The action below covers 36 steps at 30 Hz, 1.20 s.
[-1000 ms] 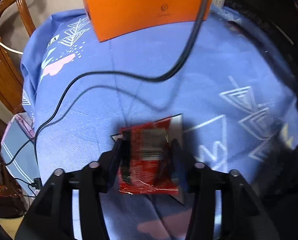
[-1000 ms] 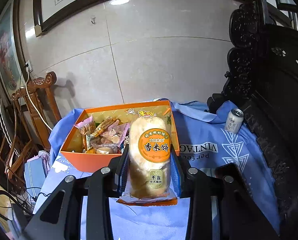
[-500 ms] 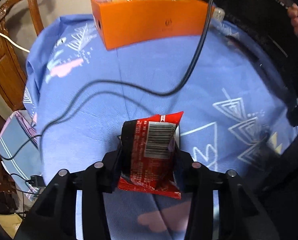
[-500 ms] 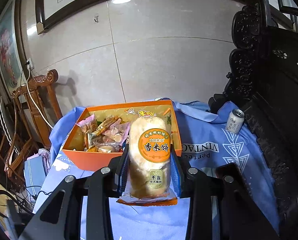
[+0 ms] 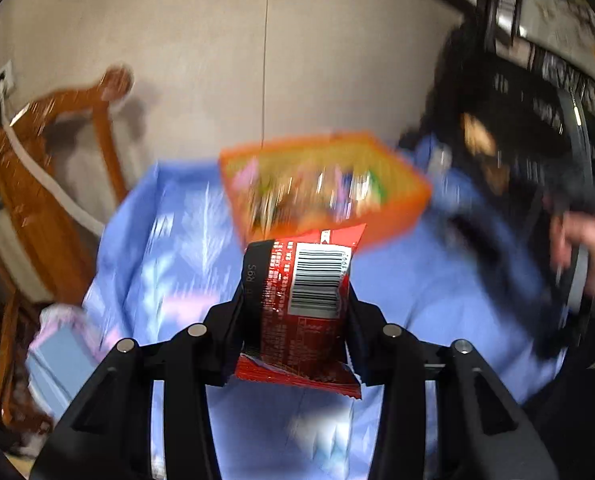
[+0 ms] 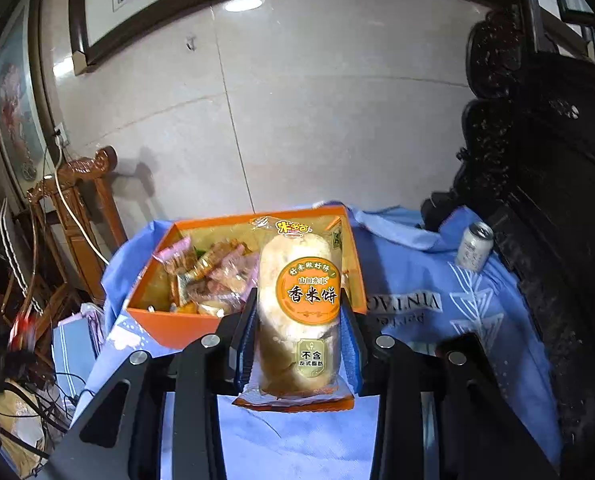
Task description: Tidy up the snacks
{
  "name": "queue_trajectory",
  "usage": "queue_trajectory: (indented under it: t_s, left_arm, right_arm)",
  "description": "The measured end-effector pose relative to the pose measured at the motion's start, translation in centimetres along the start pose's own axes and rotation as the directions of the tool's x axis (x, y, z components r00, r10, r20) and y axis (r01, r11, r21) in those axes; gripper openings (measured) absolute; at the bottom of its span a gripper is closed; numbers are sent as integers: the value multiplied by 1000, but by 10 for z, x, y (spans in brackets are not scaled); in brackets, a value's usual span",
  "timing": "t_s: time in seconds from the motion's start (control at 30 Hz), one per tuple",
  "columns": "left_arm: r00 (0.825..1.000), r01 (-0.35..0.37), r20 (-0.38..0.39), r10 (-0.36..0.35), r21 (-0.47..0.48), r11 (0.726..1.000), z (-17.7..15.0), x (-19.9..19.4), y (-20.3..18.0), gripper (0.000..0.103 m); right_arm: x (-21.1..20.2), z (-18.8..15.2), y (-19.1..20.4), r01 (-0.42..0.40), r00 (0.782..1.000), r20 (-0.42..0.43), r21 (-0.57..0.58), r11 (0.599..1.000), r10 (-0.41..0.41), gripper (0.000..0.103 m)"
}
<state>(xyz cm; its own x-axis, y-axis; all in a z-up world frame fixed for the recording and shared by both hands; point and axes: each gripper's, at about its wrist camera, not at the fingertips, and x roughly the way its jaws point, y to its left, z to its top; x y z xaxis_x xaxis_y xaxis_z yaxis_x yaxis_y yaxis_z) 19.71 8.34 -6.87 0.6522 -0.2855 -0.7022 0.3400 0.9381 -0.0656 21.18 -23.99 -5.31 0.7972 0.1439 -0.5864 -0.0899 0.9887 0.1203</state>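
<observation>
My left gripper (image 5: 295,300) is shut on a red snack packet (image 5: 301,308) with a white barcode, held in the air above the blue cloth. Beyond it stands the orange box (image 5: 401,208), blurred, with several wrapped snacks inside. My right gripper (image 6: 299,320) is shut on a clear rice-cracker pack (image 6: 297,312) with a round orange label, held upright in front of the orange box (image 6: 169,326). The box holds several small wrapped snacks (image 6: 213,272) in its left half.
A blue patterned cloth (image 6: 477,320) covers the table. A small drink can (image 6: 474,246) stands at the far right by dark carved furniture (image 6: 557,160). A wooden chair (image 6: 77,216) and loose cables (image 6: 41,392) are at the left. A hand (image 5: 585,248) shows at the right.
My left gripper has lifted and tilted up with the red packet, so the orange box's inside now shows. My right gripper and the rice-cracker pack have barely moved.
</observation>
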Motion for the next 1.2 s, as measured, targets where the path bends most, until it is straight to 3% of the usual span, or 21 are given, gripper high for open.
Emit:
queue_trajectory:
  t_s: [0.13, 0.33, 0.57, 0.97, 1.0, 1.03, 1.07, 1.1, 1.13, 1.2]
  left_arm:
    - [997, -12, 70, 13, -17, 1000, 63, 32, -18, 42]
    - [994, -97, 43, 99, -51, 994, 127, 97, -39, 42]
    - [989, -146, -21, 145, -68, 987, 147, 151, -46, 42]
    - [980, -198, -45, 195, -76, 977, 160, 183, -28, 45]
    - [978, -207, -44, 204, -80, 975, 159, 184, -26, 47]
    - [976, -217, -40, 214, -85, 973, 159, 185, -25, 69]
    - [968, -252, -42, 249, -93, 963, 158, 186, -24, 98]
    - [953, -303, -48, 299, -103, 948, 156, 185, -21, 99]
    - [948, -318, -60, 313, -111, 942, 155, 185, -16, 99]
    - [955, -292, -90, 281, -145, 945, 153, 182, -8, 99]
  right_arm:
    - [5, 12, 5, -19, 1000, 21, 5, 1000, 18, 36]
    - [23, 34, 13, -39, 998, 45, -7, 999, 40, 37]
    - [62, 53, 19, -71, 997, 26, -20, 997, 71, 37]
    - [117, 69, 30, -94, 995, -20, -24, 995, 93, 38]
    - [119, 70, 31, -92, 996, -21, -24, 995, 92, 43]
    - [123, 70, 32, -92, 995, -27, -21, 996, 91, 59]
    - [126, 71, 32, -83, 996, -39, -17, 996, 82, 87]
    - [127, 71, 32, -58, 997, -43, -12, 998, 57, 100]
    - [126, 70, 30, -33, 999, -38, -3, 999, 33, 100]
    - [124, 70, 29, -39, 998, -54, 2, 999, 39, 100]
